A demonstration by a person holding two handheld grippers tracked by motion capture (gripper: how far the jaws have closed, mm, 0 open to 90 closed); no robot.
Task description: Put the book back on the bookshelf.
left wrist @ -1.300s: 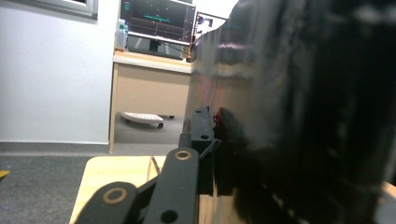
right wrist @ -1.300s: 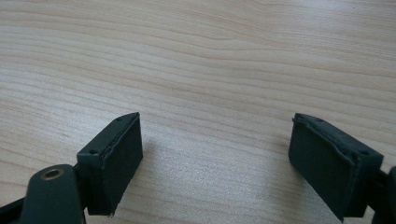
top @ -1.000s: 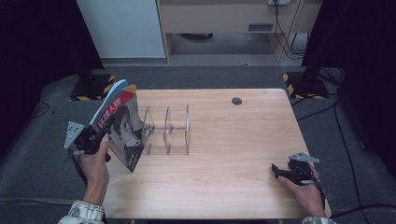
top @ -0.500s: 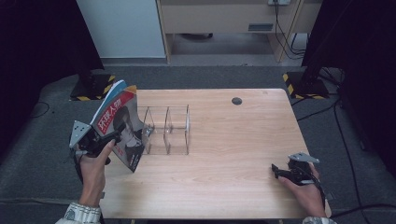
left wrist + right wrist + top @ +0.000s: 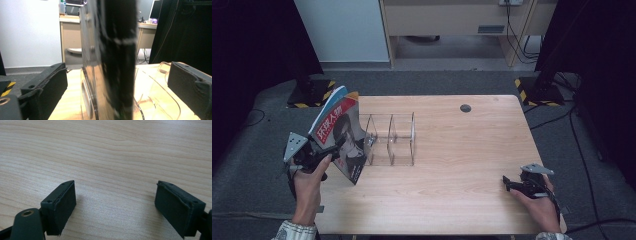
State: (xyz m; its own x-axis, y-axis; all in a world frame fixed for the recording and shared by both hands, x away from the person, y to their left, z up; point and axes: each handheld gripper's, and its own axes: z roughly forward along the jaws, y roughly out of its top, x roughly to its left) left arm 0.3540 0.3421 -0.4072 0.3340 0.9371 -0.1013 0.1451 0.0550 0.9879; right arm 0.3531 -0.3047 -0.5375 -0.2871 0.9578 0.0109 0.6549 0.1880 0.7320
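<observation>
left gripper (image 5: 328,152) fingers just opened, releasing magazine (image 5: 339,132), still between them.

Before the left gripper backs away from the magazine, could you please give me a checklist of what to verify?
1. Left gripper has let go: ok; its jaws have just been opening and stand apart from the red-titled magazine on both sides.
2. Magazine seated in the clear plastic divider rack: cannot tell; it stands tilted at the rack's left end.
3. Magazine will stay up unaided: cannot tell; it leans toward the left gripper.
4. Right gripper empty and out of the way: ok; open over the light wooden table, far from the rack.
5. Other rack compartments free: ok.
</observation>
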